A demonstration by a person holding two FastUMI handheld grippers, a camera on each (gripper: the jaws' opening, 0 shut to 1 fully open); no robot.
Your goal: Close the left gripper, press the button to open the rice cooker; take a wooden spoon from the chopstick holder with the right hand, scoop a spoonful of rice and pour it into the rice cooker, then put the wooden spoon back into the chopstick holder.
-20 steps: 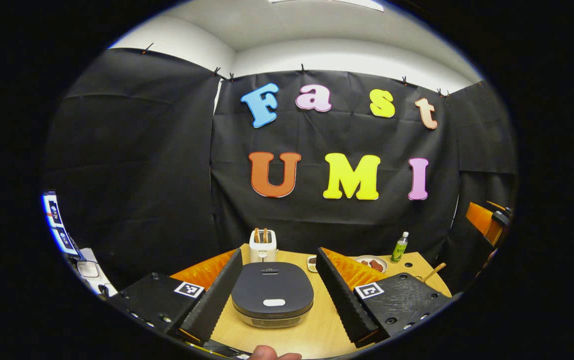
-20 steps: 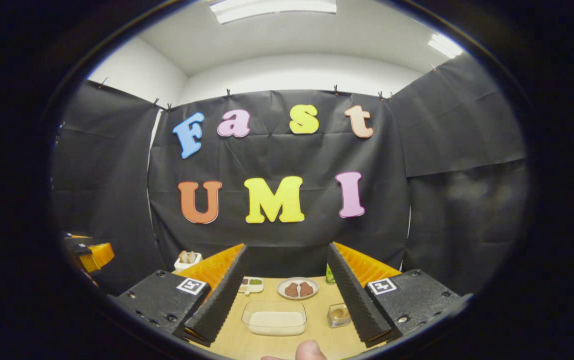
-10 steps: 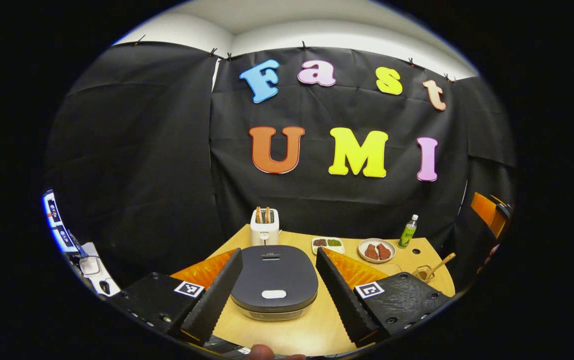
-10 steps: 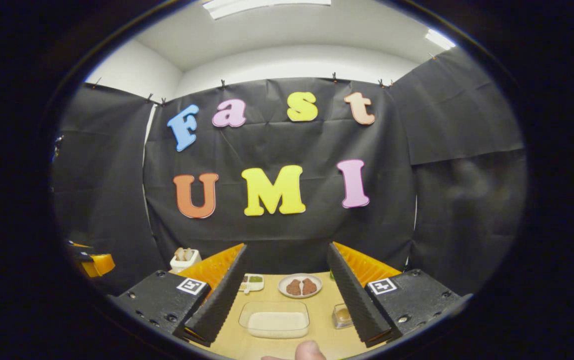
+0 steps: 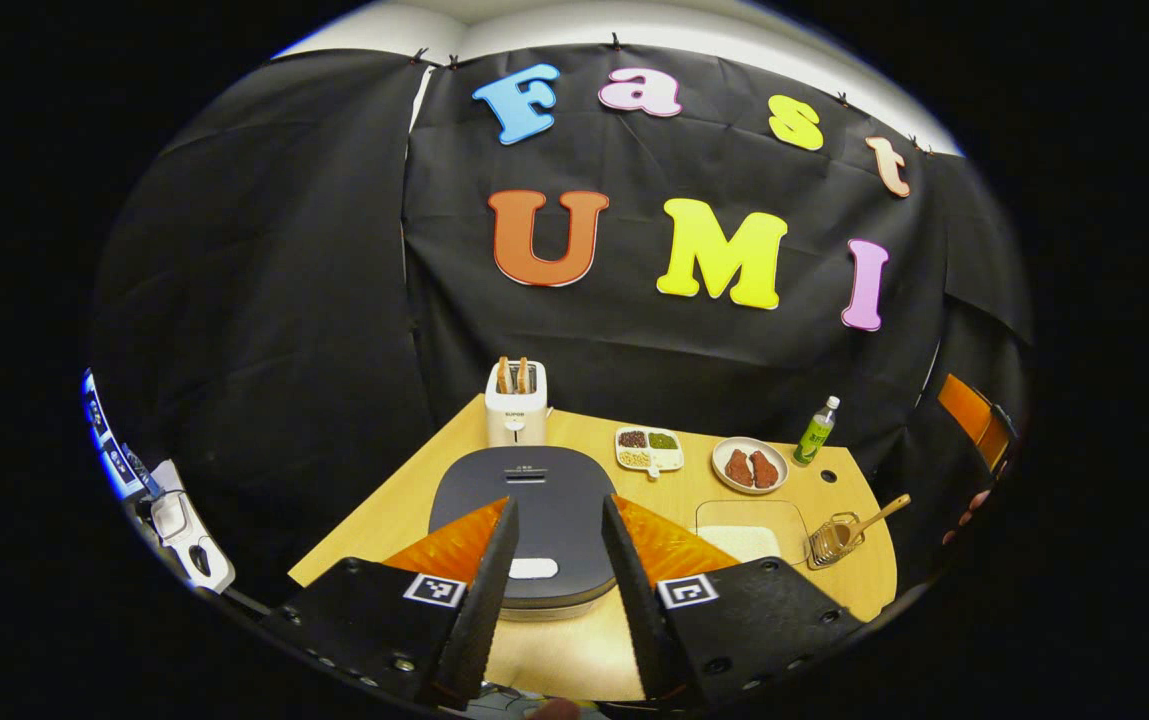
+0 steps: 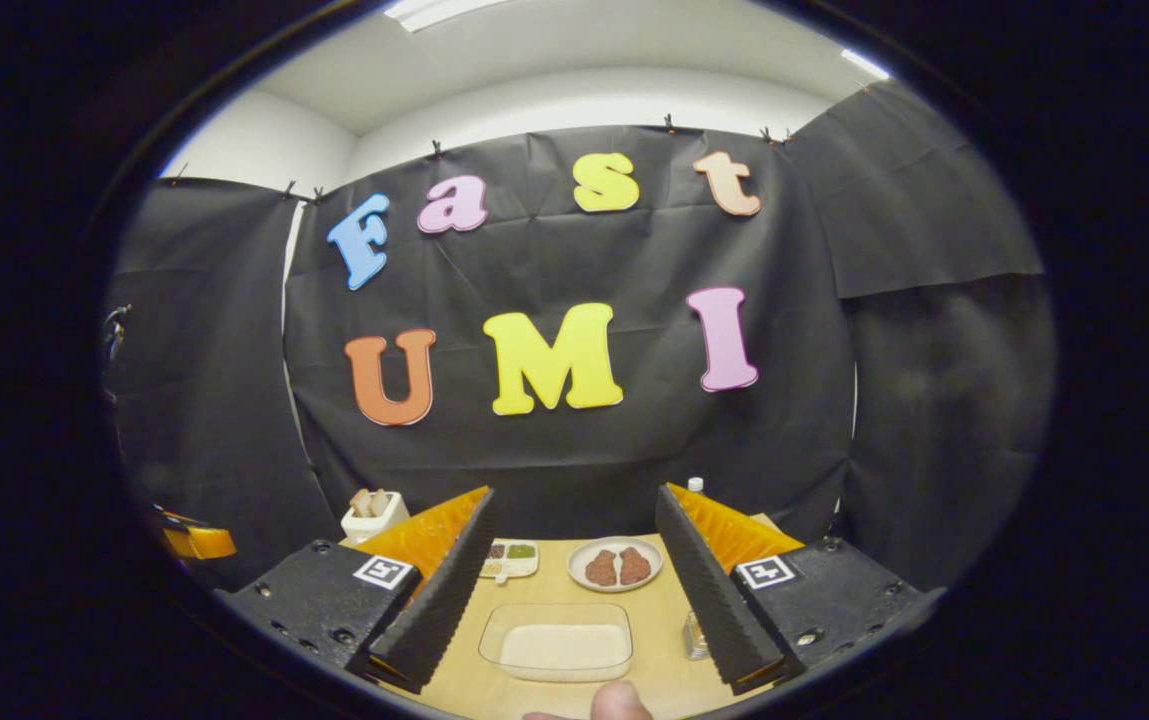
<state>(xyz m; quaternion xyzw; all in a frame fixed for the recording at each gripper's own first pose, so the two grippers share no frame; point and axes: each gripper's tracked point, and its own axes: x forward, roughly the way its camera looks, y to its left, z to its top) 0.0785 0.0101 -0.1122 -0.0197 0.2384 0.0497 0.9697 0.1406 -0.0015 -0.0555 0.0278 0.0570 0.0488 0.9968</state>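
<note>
The dark grey rice cooker point(image 5: 524, 500) sits lid down on the wooden table point(image 5: 404, 500), its white button point(image 5: 534, 568) facing me. My left gripper point(image 5: 559, 505) hovers over the lid above the button, fingers drawn partly together with a gap left and nothing held. The wooden spoon point(image 5: 879, 515) leans in the wire chopstick holder point(image 5: 834, 538) at the table's right edge. A clear container of rice point(image 6: 556, 642) lies below my right gripper point(image 6: 574, 495), which is open and holds nothing. The chopstick holder point(image 6: 694, 635) peeks out beside the right finger.
A white toaster point(image 5: 516, 405) stands behind the cooker. A divided dish point(image 5: 649, 448), a plate of meat point(image 5: 750, 466) and a green bottle point(image 5: 815, 432) line the back. The rice container point(image 5: 744, 530) lies right of the cooker. A thumb point(image 6: 619, 700) shows at the bottom edge.
The left gripper has risen and tipped down over the cooker, and its fingers have drawn closer together. The right gripper has barely shifted and stays open.
</note>
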